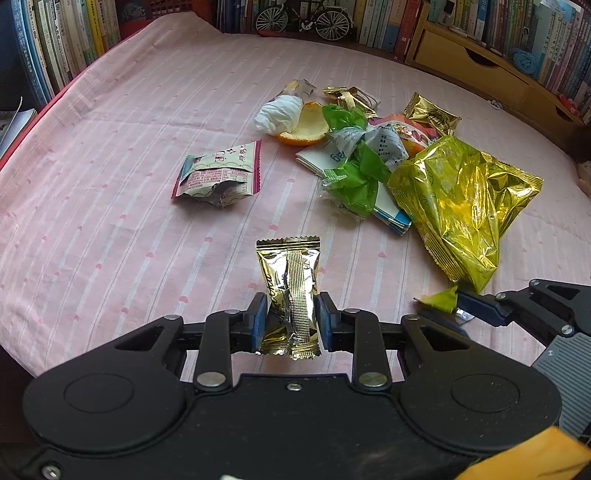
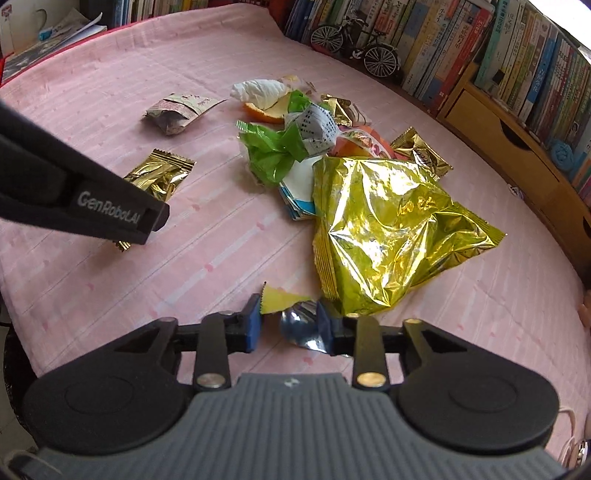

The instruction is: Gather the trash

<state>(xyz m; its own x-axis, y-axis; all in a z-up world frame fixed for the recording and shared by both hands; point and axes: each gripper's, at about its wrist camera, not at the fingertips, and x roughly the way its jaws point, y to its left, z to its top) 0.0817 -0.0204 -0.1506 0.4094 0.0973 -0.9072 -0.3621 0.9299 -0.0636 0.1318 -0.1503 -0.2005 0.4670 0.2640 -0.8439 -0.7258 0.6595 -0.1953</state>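
While most of the litter lies heaped on the pink striped bedsheet (image 1: 110,155), the left gripper (image 1: 291,321) is clamped on a small gold foil sweet wrapper (image 1: 291,291), lifted clear. The right gripper (image 2: 290,323) pinches the torn corner of the large yellow-green foil snack bag (image 2: 384,229). The pink-edged paper sachet (image 1: 218,177), the orange peel (image 1: 306,129) and the rest remain uncollected; no bin shows.

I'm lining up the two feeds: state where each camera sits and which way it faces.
Left wrist: on the left gripper, facing down over its jaws shut on a gold candy wrapper; right gripper at right.
Right wrist: on the right gripper, facing down at the yellow foil bag.
Shared: bag, pink bedsheet, toy bicycle.
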